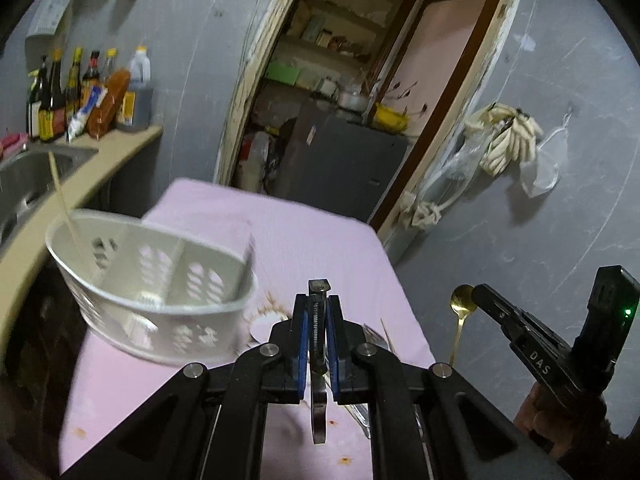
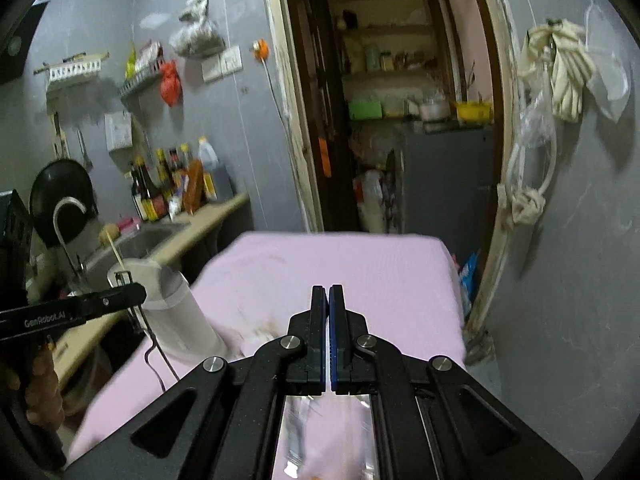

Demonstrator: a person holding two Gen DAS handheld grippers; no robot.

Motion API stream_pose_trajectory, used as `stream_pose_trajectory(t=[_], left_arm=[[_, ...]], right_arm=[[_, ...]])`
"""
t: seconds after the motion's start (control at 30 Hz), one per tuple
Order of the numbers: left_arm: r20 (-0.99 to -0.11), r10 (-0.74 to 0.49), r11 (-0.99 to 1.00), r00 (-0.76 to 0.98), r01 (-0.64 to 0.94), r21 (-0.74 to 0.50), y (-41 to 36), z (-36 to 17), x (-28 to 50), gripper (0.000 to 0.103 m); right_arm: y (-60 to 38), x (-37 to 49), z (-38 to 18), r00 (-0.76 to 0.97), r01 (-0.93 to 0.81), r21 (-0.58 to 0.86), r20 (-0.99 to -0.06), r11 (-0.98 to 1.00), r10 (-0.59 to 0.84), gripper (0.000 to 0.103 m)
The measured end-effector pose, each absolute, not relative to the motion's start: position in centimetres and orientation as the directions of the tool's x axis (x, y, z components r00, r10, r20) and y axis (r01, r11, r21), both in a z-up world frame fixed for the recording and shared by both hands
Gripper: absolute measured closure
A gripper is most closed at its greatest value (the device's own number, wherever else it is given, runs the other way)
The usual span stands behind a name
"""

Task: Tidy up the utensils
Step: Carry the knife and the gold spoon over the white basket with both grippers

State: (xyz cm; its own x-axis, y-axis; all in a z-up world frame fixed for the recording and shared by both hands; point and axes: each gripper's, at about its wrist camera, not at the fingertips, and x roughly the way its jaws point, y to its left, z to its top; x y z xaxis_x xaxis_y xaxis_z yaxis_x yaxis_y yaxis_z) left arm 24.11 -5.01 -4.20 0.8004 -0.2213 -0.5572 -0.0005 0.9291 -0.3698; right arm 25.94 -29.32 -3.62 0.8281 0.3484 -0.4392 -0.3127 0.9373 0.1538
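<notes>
My left gripper [image 1: 319, 300] is shut on a black peeler [image 1: 319, 332], held upright above the pink table [image 1: 300, 232], just right of the white perforated utensil caddy [image 1: 160, 280]. A wooden chopstick [image 1: 64, 204] stands in the caddy's left compartment. My right gripper [image 2: 328, 292] is shut on a gold spoon [image 1: 462, 308], which shows only in the left wrist view, right of the table edge. In the right wrist view the caddy [image 2: 176, 312] is at the left with the left gripper [image 2: 128, 292] in front of it.
More utensils, including a fork [image 1: 372, 336], lie on the table behind my left gripper. A counter with a sink [image 1: 28, 176] and sauce bottles [image 1: 80, 92] runs along the left. An open doorway [image 2: 400, 120] lies behind the table, and a grey wall [image 1: 560, 220] stands at the right.
</notes>
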Motion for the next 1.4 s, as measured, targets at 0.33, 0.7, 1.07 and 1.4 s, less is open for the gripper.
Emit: stream_pose_trajectory(t=[0.33, 0.7, 1.07, 1.4], left_arm=[[-0.470, -0.188, 0.924, 0.862, -0.007, -0.382, 3.4, 1.8, 22.2, 0.095], [-0.398, -0.055, 0.946, 0.916, -0.080, -0.315, 10.5, 2.8, 24.2, 0.095], [-0.435, -0.013, 0.959, 0.900, -0.113, -0.262, 10.9, -0.5, 27.0, 0.095], [-0.471, -0.024, 0.958, 0.882, -0.114, -0.262, 11.0, -3.2, 27.4, 0.095]], right_arm=[[-19.9, 25.9, 2.8, 0.874, -0.386, 0.104, -0.277, 0.917, 0.399, 0.101], [-12.0, 28.5, 4.9, 0.942, -0.292, -0.001, -0.174, 0.956, 0.288, 0.101], [-8.5, 31.6, 0.5, 0.925, -0.299, -0.047, -0.258, 0.953, 0.278, 0.101], [-7.6, 31.8, -2.2, 0.900, -0.332, -0.057, -0.320, 0.942, 0.297, 0.101]])
